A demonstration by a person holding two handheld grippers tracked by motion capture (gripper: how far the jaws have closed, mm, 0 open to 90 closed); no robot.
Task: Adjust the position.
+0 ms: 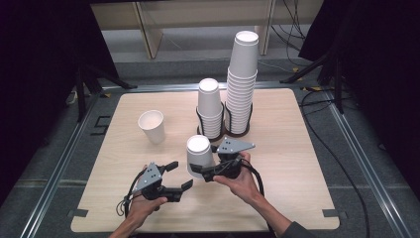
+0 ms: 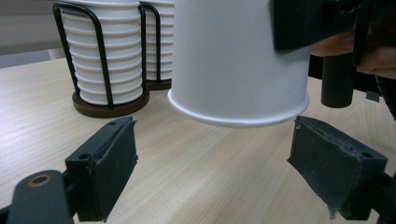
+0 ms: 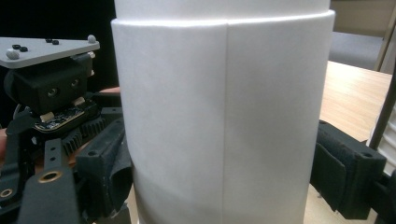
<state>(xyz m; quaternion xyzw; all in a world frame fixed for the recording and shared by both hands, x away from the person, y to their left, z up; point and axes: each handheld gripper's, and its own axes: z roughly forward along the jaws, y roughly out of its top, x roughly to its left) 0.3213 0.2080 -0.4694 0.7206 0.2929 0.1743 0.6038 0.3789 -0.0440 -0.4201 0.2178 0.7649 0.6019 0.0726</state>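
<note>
A white paper cup (image 1: 199,154) hangs upside down just above the wooden table, rim downward. My right gripper (image 1: 202,166) is shut on the cup's wall (image 3: 219,116), one black pad (image 3: 105,161) on its left side and the other (image 3: 343,172) on its right. My left gripper (image 1: 180,174) stands open close to the cup's left, low over the table. In the left gripper view its jaws are spread wide (image 2: 212,136) beneath the cup's rim (image 2: 238,122), not touching it. The left gripper's body (image 3: 49,93) sits just beyond the cup in the right gripper view.
Two stacks of inverted white cups stand in black wire holders behind the grippers: a short one (image 1: 210,106) and a tall one (image 1: 241,79). A single upright cup (image 1: 152,126) stands to the left. The table's bare front (image 1: 208,213) lies below the hands.
</note>
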